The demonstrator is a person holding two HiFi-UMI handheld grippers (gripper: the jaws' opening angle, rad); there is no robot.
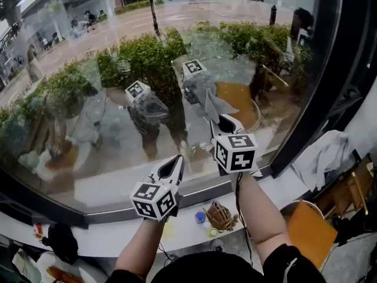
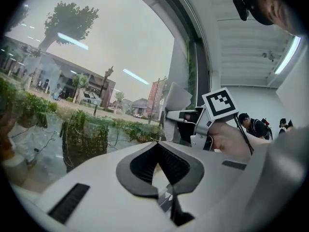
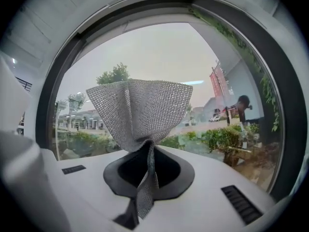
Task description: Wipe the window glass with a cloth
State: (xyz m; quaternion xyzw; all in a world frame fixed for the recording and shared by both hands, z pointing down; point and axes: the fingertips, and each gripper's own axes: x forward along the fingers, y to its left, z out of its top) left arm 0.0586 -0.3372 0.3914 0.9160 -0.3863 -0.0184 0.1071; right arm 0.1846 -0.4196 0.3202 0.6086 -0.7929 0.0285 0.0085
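The right gripper (image 1: 227, 122) is held up against the lower middle of the glass (image 1: 118, 99), and its jaws are pressed together on a grey mesh cloth (image 1: 213, 106). In the right gripper view a narrow strip of cloth is pinched between the pads, and above them it fans out wide towards the glass. From the head view the cloth's upper edge appears to meet its own reflection in the glass, though actual contact cannot be confirmed.

The left gripper (image 1: 172, 167) is lower and further left than the right one, below the glass and over the sill (image 1: 106, 217). It points up at the glass without reaching it. In the left gripper view its jaws are closed on each other and hold nothing. The same view shows the right gripper with its marker cube raised to the right, the cloth standing up from it.

On the sill under the glass, between the two forearms, lie a small brown woven thing (image 1: 221, 216) and a blue cap (image 1: 201, 217). A white rag (image 1: 324, 155) is draped beyond the right end of the glass, past its dark frame (image 1: 306, 117)
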